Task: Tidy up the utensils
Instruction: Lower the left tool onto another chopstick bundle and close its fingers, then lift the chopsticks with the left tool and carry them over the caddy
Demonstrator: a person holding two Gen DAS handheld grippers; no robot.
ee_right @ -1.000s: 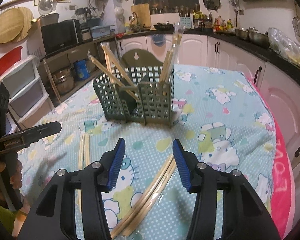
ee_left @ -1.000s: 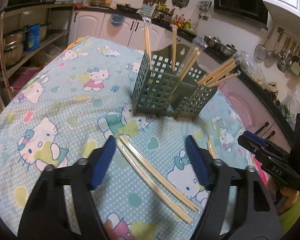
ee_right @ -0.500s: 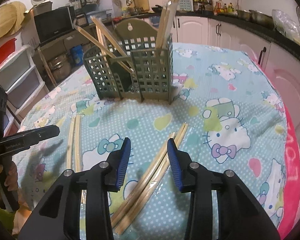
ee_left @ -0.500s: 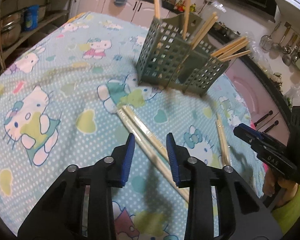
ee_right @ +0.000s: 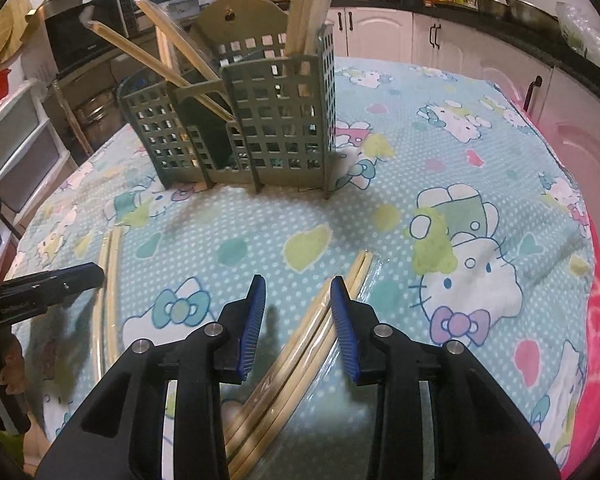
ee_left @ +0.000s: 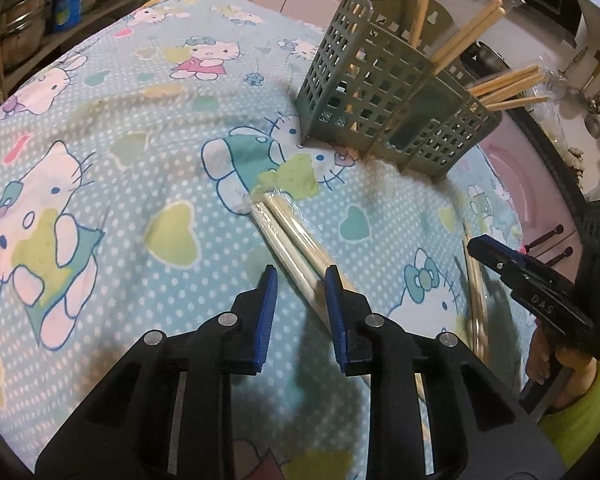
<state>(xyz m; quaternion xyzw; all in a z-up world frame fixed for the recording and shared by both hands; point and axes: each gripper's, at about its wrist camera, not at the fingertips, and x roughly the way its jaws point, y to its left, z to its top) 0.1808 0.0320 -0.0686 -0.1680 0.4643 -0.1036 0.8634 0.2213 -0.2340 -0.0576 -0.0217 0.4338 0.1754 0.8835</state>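
Since a second ago, both grippers have been lowered and narrowed. The left gripper (ee_left: 298, 278), jaws apart, straddles wrapped chopsticks (ee_left: 284, 228) at 6 o'clock of the green caddy (ee_left: 384, 96); the right gripper (ee_right: 298, 288), likewise apart, straddles another pair (ee_right: 340, 292). Pickup appears imminent.

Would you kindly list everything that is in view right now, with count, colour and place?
Utensil holder: one, grey-green lattice, standing on the table's far part.
Chopsticks in holder: several, pale wood, leaning out of its compartments.
Wrapped chopstick pair: one, pale, lying flat between the left tool's tips.
Second chopstick pair: one, pale, lying flat between the right tool's tips.
Tablecloth: one, light blue with cartoon cats, covering the table.
Kitchen cabinets: white, behind the table.
Left tool: black with blue pads, open, low over its pair.
Right tool: same build, open, low over its pair.
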